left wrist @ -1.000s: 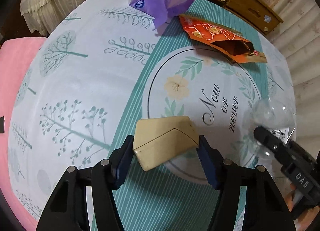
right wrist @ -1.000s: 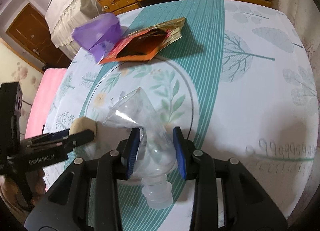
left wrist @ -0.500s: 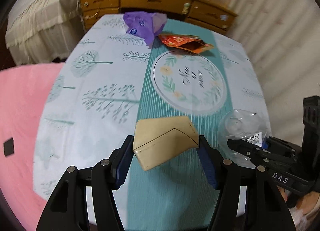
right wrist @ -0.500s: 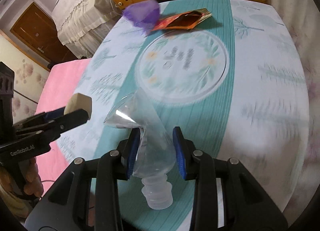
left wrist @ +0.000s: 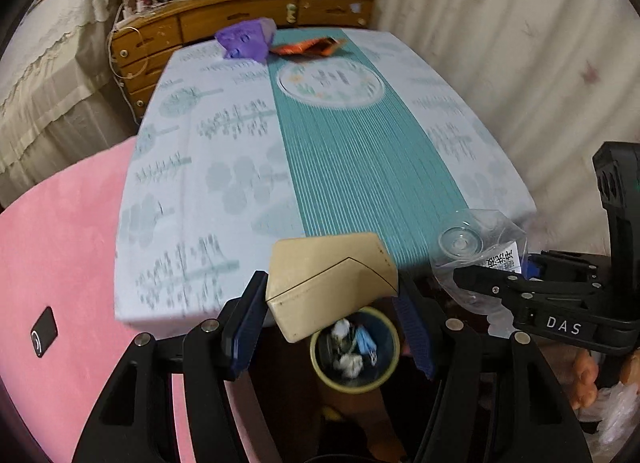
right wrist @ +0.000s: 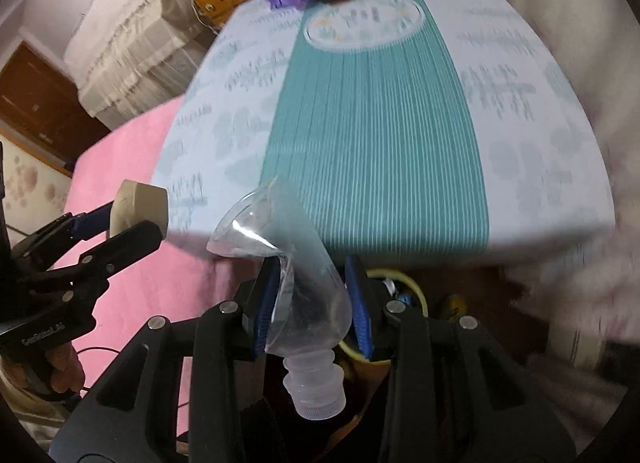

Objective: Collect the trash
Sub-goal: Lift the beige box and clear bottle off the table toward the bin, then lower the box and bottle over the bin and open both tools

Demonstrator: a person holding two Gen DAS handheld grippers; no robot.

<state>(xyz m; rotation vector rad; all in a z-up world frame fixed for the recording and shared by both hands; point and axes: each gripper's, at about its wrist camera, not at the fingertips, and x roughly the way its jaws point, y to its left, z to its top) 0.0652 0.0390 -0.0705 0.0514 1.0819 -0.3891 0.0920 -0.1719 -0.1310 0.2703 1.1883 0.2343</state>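
A: Both grippers have pulled back off the table (left wrist: 340,167); the bin (left wrist: 354,355) now sits below. Left gripper (left wrist: 332,319) clamps the beige box (left wrist: 328,283), right gripper (right wrist: 310,303) pinches the crushed clear bottle (right wrist: 296,283).

B: Risks?

A: Box hangs over the rim, not the mouth; released here, it may bounce out. Purple bag (left wrist: 246,39) and orange wrapper (left wrist: 308,47) remain at the far edge.

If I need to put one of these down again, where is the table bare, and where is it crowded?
The tablecloth lies bare from the near edge up to the round print, on the teal stripe and both tree-print sides. Only the far end is crowded: the purple bag and orange wrapper sit close together there. The bin below already holds trash.
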